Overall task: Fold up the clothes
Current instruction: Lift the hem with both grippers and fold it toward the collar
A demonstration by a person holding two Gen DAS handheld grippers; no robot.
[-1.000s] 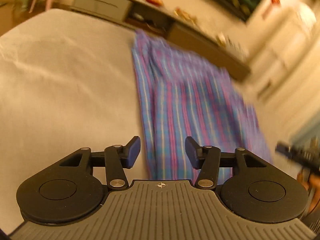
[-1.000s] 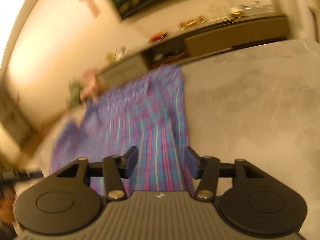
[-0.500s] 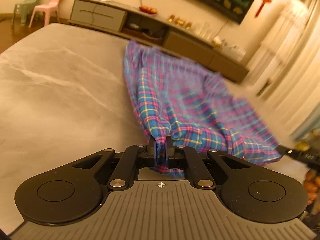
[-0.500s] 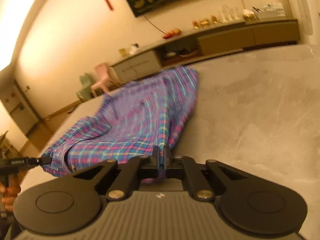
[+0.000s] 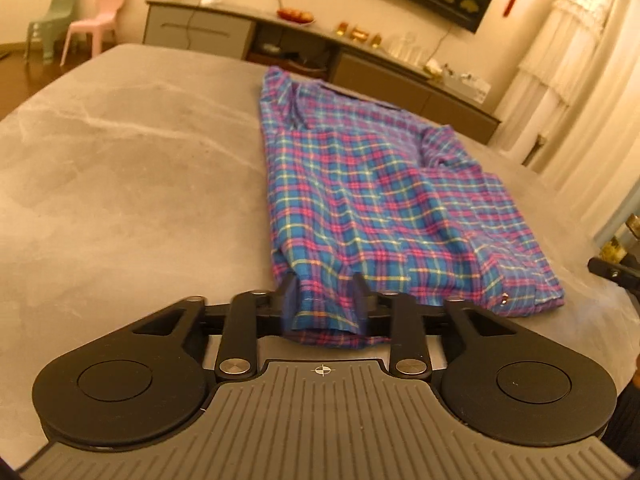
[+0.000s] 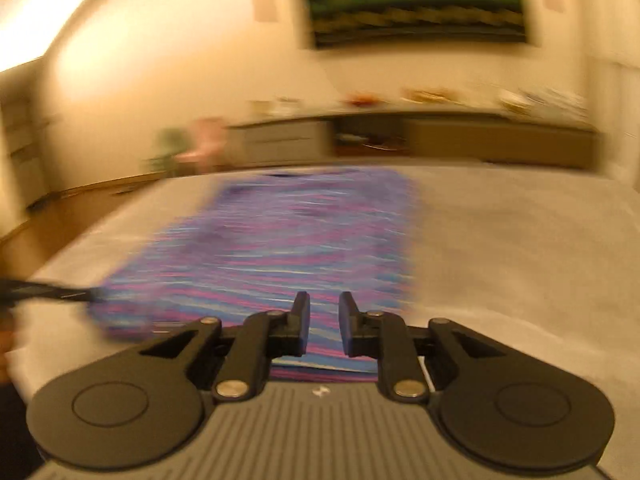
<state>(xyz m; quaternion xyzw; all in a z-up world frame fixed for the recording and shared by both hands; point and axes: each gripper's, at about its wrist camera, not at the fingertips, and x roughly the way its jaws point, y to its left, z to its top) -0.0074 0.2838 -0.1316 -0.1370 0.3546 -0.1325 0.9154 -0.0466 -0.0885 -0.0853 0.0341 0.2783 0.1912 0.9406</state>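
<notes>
A blue, pink and yellow plaid shirt point(image 5: 380, 192) lies flat on the grey marble table point(image 5: 120, 152), collar end far from me. My left gripper point(image 5: 322, 290) is open at the shirt's near left corner, and the hem lies loose between its fingers. In the right wrist view, which is blurred by motion, the same shirt point(image 6: 272, 240) lies ahead. My right gripper point(image 6: 324, 312) is open with a small gap over the shirt's near edge, holding nothing. The right gripper's tip shows at the right edge of the left wrist view point(image 5: 612, 272).
A long low cabinet point(image 5: 320, 52) with small items stands beyond the table's far edge. Two small plastic chairs point(image 5: 88, 20) stand at the far left. White curtains point(image 5: 572, 60) hang on the right. Bare table surface stretches left of the shirt.
Half a second ago both grippers were shut on the shirt's near hem and held it up. Now both have opened and the shirt lies flat on the table. The right gripper is swinging.
</notes>
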